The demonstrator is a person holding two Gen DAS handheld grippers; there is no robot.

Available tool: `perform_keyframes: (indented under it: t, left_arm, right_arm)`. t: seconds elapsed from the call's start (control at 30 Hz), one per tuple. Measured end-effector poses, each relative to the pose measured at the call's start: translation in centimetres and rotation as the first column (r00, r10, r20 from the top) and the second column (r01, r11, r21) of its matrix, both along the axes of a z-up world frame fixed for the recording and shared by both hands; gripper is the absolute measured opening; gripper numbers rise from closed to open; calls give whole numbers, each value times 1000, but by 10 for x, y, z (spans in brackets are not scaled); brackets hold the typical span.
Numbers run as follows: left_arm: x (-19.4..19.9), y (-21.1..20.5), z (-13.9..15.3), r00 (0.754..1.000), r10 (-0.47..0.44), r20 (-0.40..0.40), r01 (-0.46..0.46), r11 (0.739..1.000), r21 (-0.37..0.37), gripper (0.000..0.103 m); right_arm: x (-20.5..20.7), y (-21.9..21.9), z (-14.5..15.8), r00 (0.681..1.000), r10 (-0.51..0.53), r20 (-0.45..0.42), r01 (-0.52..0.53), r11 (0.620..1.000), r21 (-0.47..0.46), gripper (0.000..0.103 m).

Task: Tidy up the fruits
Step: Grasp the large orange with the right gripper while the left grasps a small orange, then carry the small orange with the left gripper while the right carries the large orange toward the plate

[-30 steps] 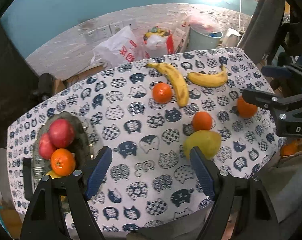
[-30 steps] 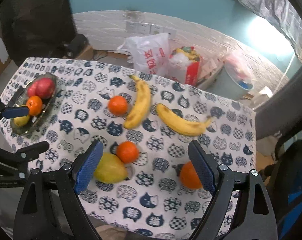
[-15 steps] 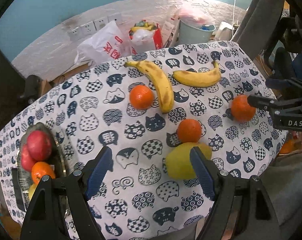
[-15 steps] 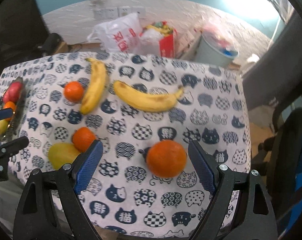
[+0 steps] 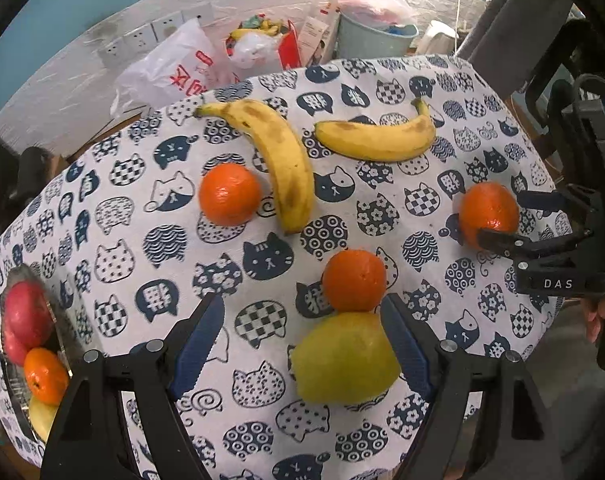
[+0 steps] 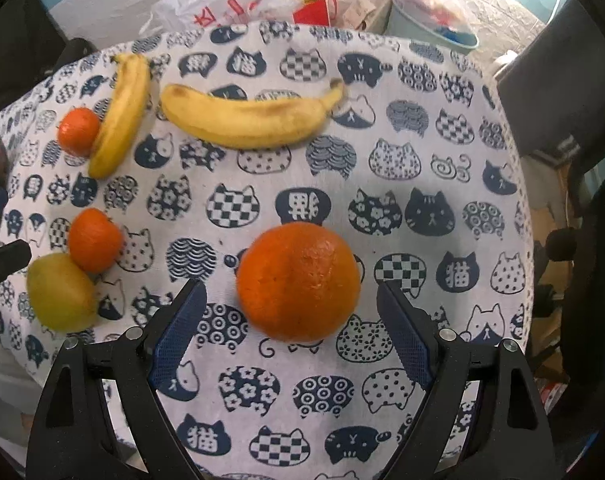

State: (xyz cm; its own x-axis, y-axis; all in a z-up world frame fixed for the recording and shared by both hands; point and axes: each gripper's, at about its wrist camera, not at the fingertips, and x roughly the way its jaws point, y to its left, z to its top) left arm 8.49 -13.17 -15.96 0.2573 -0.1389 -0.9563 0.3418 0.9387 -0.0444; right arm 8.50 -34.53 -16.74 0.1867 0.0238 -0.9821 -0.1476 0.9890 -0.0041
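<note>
Done: we see some fruit in the bowl (image 5: 64, 332).
Left: bananas, oranges, pear (image 5: 344, 358) on the table.
Jaws: both wide apart, holding nothing.

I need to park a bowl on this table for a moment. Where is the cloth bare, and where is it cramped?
Bare cloth lies between the fruit dish and the leftmost orange, and beyond the big orange toward the right edge. Cramped: the lemon touches an orange, and the two bananas fill the far middle.
</note>
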Motion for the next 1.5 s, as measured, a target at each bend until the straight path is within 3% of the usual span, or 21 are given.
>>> perform_keyframes:
  t: [0.23,0.3,0.43,0.87,0.9,0.97,1.07,1.5]
  left_arm:
    - [5,-12,-14,999,-17,-37,17,1000,-2,82]
    - [6,-15,-17,999,-23,-45,23,1000,2,83]
    - [11,-21,-24,998,-22,-60,22,1000,-9,87]
    - [23,-42,-48,993,-65,-94,64,998,-15,86]
    - [25,-45,-50,993,-69,-97,68,998,-15,85]
    - [26,-48,-53,991,-82,-104,82,997,-7,65]
    - [25,-49,-59,985,-104,-135,102,994,-25,48]
    - [18,-30,-37,995,-84,-44,84,996,-13,47]
  right_arm:
    - [8,-3,-17,1000,8,6,-9,999,31,85]
    - [9,-1,-24,1000,25,-9,-25,999,30,76]
    - [12,-4,-41,999,10,-51,-9,1000,17,71]
    - [8,-3,-33,1000,-8,-21,9,999,46,70]
    - [8,-2,-31,1000,-6,-15,7,999,48,70]
    - [7,2,-24,1000,-3,-5,3,999,50,70]
    - [7,6,-15,1000,1,10,-2,998,60,70]
    - [2,26,22,996,38,84,-44,997,71,70]
